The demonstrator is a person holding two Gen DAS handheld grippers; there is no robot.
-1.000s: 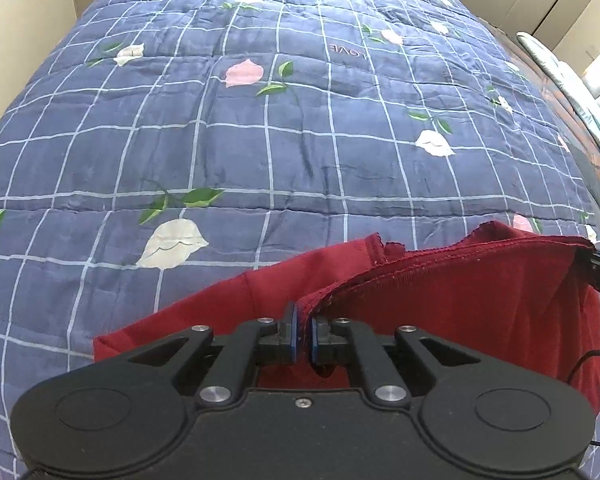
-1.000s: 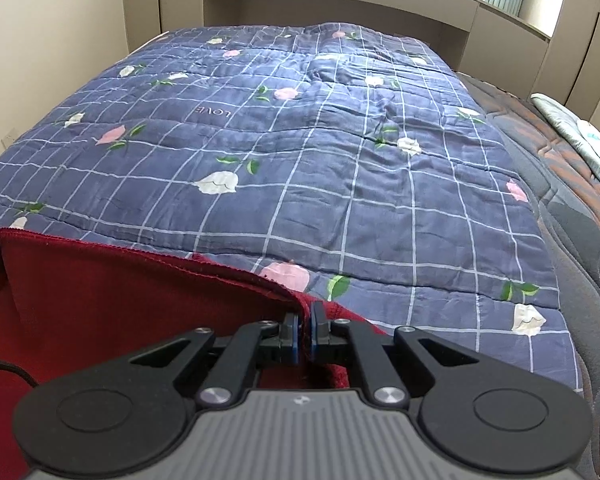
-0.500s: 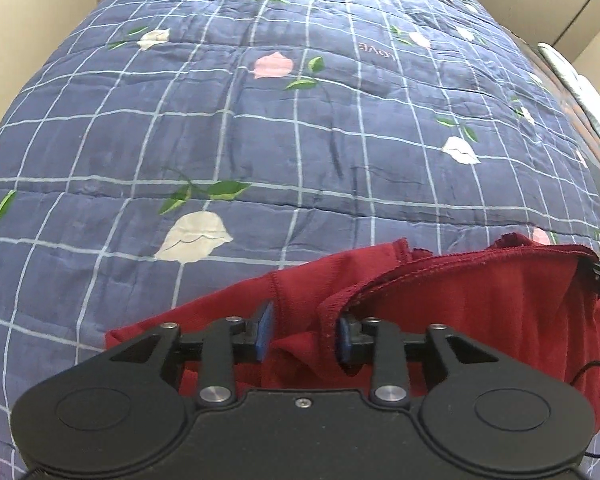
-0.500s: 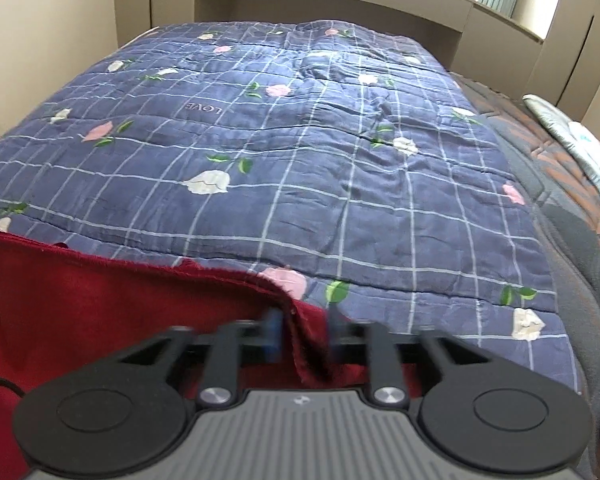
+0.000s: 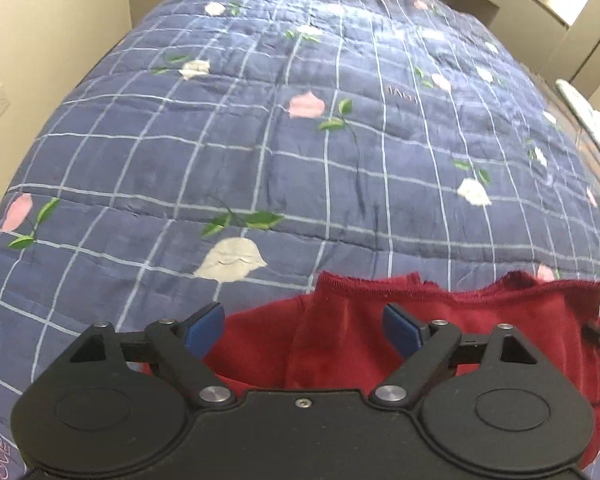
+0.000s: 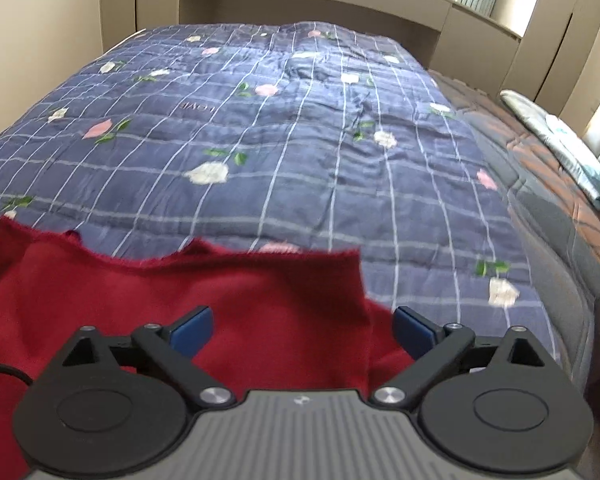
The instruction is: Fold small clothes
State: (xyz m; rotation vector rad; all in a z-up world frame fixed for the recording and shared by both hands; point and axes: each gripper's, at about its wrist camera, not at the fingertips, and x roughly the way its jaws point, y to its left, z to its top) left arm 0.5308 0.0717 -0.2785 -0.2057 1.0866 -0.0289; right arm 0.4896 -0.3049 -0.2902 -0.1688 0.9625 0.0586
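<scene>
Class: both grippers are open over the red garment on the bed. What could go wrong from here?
1. The red garment has a bunched, raised fold by the left gripper; it may settle unevenly.
2. Its ragged top edge near the right gripper looks misaligned, so the fold may end crooked on the quilt.

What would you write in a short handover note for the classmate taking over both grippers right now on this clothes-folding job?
Left gripper: open, holding nothing, just above the red garment.
Right gripper: open too, empty, over the same garment's right side.
The garment lies on the blue quilt at the near edge of the bed, its top layer turned over with a raw hem facing away.
Done: one fold seems laid down and let go.
Left: check the edges line up, smooth it, probably fold again.
</scene>
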